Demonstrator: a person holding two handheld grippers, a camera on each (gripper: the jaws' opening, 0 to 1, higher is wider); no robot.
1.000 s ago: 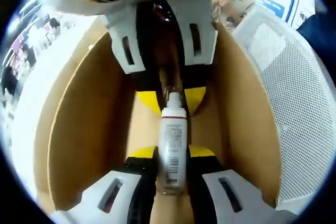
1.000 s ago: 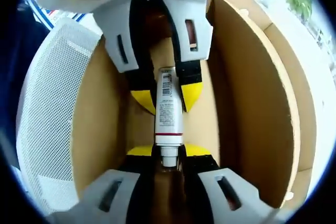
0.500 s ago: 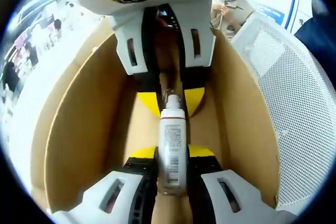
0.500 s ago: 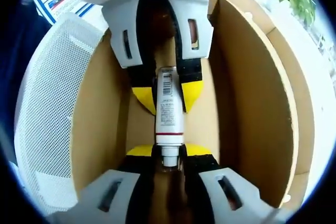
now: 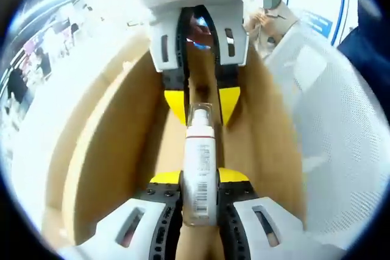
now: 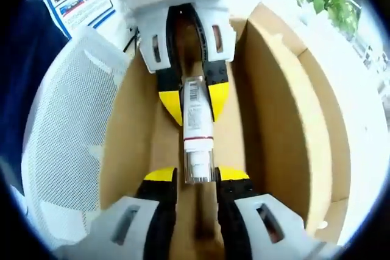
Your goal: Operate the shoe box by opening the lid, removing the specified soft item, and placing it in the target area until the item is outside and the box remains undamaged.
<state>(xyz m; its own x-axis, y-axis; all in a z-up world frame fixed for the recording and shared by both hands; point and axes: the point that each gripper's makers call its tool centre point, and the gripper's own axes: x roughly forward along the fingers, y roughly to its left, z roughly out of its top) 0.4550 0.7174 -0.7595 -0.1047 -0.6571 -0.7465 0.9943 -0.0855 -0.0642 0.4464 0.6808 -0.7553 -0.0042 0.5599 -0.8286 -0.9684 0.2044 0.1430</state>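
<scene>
Inside the open shoe box [image 5: 109,150], I see my left tool [image 5: 200,182] clenched on the barcode end of the white tube [image 5: 200,168]. My right tool [image 6: 196,176] grips its cap end, above the box floor.

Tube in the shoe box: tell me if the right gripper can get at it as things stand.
Probably yes: the right gripper already has the tube cap end between its jaws, with the lidless box leaving the way free.
</scene>
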